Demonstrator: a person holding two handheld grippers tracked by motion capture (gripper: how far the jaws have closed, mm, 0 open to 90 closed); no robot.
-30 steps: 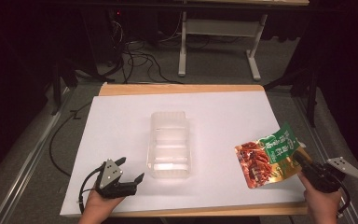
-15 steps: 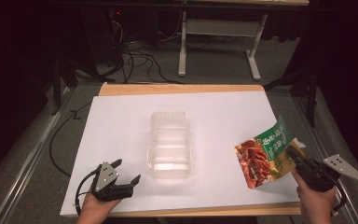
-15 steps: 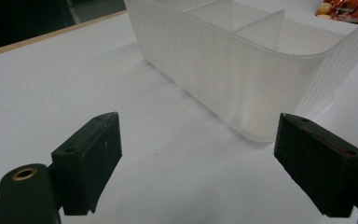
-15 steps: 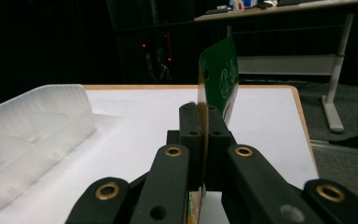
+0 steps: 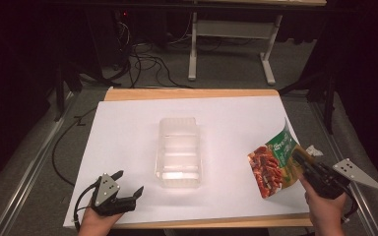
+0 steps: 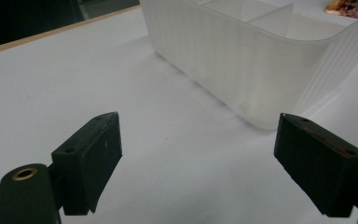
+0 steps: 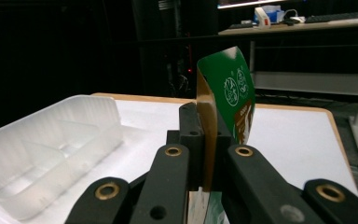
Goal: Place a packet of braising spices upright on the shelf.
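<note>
A green and red snack packet (image 5: 274, 163) hangs above the table's right side, pinched at its edge by my right gripper (image 5: 301, 161). In the right gripper view the packet (image 7: 228, 100) stands upright between the shut jaws of that gripper (image 7: 208, 140). A clear plastic tray (image 5: 179, 151) with compartments lies in the middle of the white table cover. My left gripper (image 5: 128, 185) rests near the front left edge, jaws wide apart and holding nothing. In the left gripper view, that gripper (image 6: 205, 154) faces a corner of the tray (image 6: 242, 60).
The white sheet (image 5: 128, 128) covers a wooden table with its edge showing at the back. Cables, a desk frame (image 5: 226, 44) and dark floor lie beyond the table. A small crumpled white scrap (image 5: 315, 150) lies by the right edge.
My right gripper has lifted the packet and carried it slightly left, tilting it more upright. The left gripper has stayed nearly in place.
</note>
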